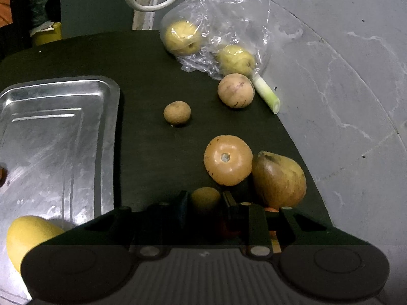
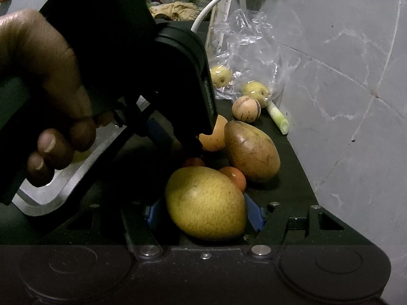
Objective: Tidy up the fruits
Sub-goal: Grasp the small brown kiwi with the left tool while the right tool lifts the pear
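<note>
1. The right gripper (image 2: 203,211) has its blue-padded fingers (image 2: 253,214) pressed against both sides of a large yellow mango (image 2: 206,203); the fruit's long axis lies crosswise between them, narrower end toward the gripper's right.
2. The left gripper (image 1: 204,200) pinches a small round brown fruit (image 1: 205,198) between its fingers.
3. Ahead of the left gripper, on the dark desk (image 1: 147,137): one orange tomato (image 1: 228,159), stem scar upward; one brownish-green mango (image 1: 278,179), pointed end away; one small brown fruit (image 1: 177,112); one tan round fruit (image 1: 236,90); one leek stub (image 1: 267,93).
4. Two pale yellow fruits (image 1: 182,38) sit in a clear plastic bag (image 1: 229,17) farther ahead.
5. A metal tray (image 1: 58,127) lies to the left gripper's left, holding one yellow fruit (image 1: 28,239).
6. Grey marbled flooring (image 1: 343,76) lies to the right.
</note>
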Motion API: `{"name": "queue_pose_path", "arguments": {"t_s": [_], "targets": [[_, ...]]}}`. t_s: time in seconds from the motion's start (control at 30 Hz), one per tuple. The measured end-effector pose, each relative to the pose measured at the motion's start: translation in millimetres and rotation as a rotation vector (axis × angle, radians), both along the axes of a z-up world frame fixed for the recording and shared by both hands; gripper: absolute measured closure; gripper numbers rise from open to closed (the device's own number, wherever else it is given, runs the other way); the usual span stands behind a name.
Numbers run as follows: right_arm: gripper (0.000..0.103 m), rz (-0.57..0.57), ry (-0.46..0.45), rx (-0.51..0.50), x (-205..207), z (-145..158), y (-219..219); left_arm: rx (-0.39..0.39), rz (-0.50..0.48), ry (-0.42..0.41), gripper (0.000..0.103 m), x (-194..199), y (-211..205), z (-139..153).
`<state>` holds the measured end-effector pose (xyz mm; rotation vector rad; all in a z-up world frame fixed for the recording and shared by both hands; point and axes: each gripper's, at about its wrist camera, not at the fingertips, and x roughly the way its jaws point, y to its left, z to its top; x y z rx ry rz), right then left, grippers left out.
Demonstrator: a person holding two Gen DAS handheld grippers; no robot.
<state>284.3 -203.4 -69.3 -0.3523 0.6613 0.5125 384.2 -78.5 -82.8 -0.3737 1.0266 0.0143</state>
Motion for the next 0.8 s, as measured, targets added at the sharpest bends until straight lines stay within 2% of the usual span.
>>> {"name": "queue_pose_path", "arguments": {"t_s": [0.5,0.8], "targets": [[0.037,-0.077,0.031,0.017,-17,4,-6,-0.009,-0.013,-0.024,0.073,-37,6,17],[0.037,-0.081,0.038,0.037,-33,7,-3,-0.019,-0.019,-0.033,0.073,-59,15,25]]}}
